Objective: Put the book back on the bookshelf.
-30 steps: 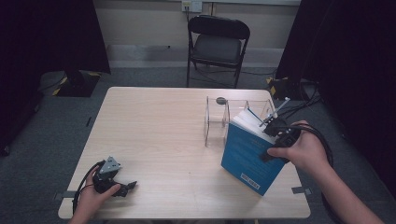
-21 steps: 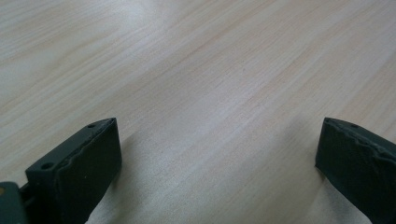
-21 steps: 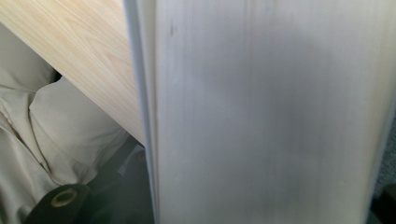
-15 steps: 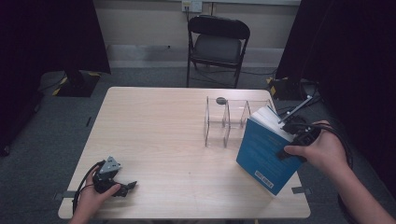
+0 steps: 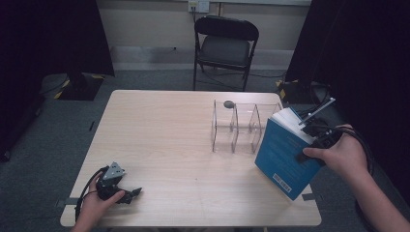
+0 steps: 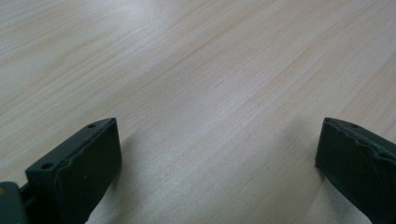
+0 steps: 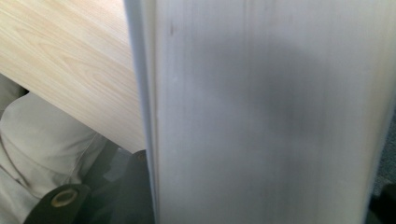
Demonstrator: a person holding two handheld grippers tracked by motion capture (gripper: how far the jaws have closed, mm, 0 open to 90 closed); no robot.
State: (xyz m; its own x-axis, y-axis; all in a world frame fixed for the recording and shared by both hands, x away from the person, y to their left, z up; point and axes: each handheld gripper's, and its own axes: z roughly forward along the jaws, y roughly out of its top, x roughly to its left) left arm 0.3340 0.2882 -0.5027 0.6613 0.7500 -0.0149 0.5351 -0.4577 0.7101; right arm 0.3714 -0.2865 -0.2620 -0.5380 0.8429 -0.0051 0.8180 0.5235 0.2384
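Observation:
A thick blue book (image 5: 285,152) hangs tilted above the table's right front corner, its white page block facing up and right. My right gripper (image 5: 314,140) is shut on it at its right edge, held by a hand. In the right gripper view the book's pale page edge (image 7: 271,112) stands close to the camera and hides the jaws. My left gripper (image 5: 133,193) rests on the table near the front left corner. Its jaws are open, with bare wood between them (image 6: 219,154).
A clear acrylic divider rack (image 5: 237,126) with several upright panels stands on the light wooden table (image 5: 159,130), just left of the book. A black folding chair (image 5: 225,43) stands beyond the far edge. The person's trouser leg (image 7: 42,140) shows below the table edge.
The right gripper has carried the blue book to the right, away from the rack and out toward the table's right edge. The left gripper has stayed put.

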